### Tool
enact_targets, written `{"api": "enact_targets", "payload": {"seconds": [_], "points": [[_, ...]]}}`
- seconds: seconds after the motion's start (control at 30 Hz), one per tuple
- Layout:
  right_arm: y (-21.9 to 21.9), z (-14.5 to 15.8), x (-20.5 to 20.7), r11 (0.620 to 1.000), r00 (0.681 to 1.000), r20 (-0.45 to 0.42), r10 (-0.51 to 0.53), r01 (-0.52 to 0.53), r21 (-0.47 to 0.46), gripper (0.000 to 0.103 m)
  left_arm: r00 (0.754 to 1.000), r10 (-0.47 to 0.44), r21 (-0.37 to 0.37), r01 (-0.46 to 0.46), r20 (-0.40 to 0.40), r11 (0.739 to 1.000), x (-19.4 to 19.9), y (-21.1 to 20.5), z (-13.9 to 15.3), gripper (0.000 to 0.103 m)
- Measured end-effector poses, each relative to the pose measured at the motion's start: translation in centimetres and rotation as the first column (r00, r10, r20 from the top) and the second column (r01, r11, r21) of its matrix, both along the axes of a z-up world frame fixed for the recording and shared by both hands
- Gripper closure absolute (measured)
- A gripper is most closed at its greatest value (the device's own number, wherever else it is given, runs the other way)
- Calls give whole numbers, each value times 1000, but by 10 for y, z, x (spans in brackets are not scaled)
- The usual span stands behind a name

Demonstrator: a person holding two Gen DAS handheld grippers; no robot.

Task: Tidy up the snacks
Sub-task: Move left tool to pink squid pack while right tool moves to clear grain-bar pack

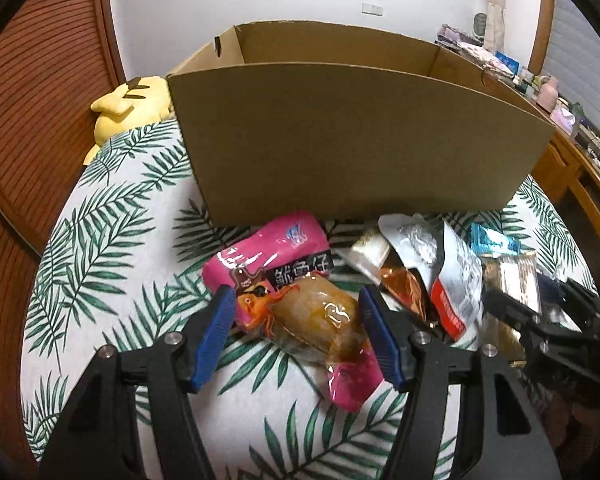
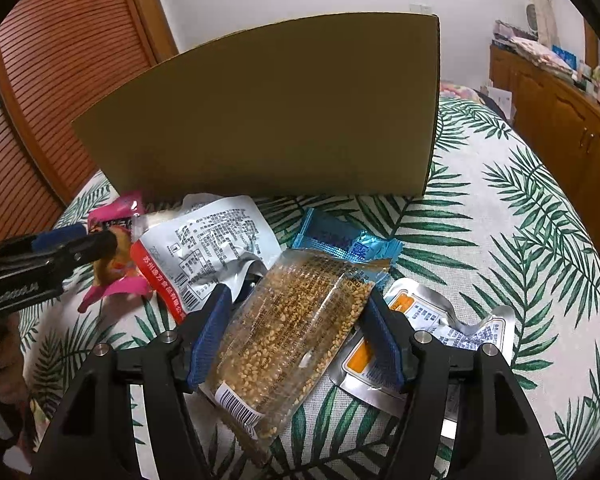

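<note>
A pink squid snack pack (image 1: 296,288) lies on the leaf-print cloth, in front of an open cardboard box (image 1: 340,136). My left gripper (image 1: 298,332) is open, its blue pads on either side of the pack's clear end. My right gripper (image 2: 296,332) is open around a clear sesame bar pack (image 2: 288,336), pads at both its sides. The pink pack (image 2: 116,260) and the left gripper (image 2: 60,248) show at the left of the right wrist view, the right gripper (image 1: 540,312) at the right of the left wrist view. The box (image 2: 268,120) stands behind the pile.
A silver-and-red pouch (image 2: 204,248), a blue wrapper (image 2: 344,244) and silver-orange pouches (image 2: 420,332) lie in the pile. A yellow plush toy (image 1: 128,108) sits left of the box. A wooden cabinet (image 2: 560,132) stands at the right, a slatted wooden door (image 1: 40,80) at the left.
</note>
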State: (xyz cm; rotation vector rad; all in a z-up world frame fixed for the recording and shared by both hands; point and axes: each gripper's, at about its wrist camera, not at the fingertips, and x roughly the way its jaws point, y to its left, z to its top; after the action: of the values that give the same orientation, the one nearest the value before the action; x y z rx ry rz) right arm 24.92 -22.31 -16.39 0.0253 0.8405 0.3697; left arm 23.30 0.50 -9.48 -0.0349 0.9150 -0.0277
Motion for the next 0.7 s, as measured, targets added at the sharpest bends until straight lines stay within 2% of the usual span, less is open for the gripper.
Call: {"api": "enact_targets", "payload": {"seconds": [0.33,0.57,0.7], "points": [[-2,0,-1,1000,1000,3,-1,1,-5,35,999,5,-91,-8,-33,996,-8,11,-6,35],[-2,-1,-1,1000,1000,3,0,0,-4,35,999,23,-127,-26,-29,992,2,10,-8,34],[-2,-1,-1,1000,1000,3,0,0,-3,35,999,15,-123,-18,-29,992,5,7,-9,33]]}}
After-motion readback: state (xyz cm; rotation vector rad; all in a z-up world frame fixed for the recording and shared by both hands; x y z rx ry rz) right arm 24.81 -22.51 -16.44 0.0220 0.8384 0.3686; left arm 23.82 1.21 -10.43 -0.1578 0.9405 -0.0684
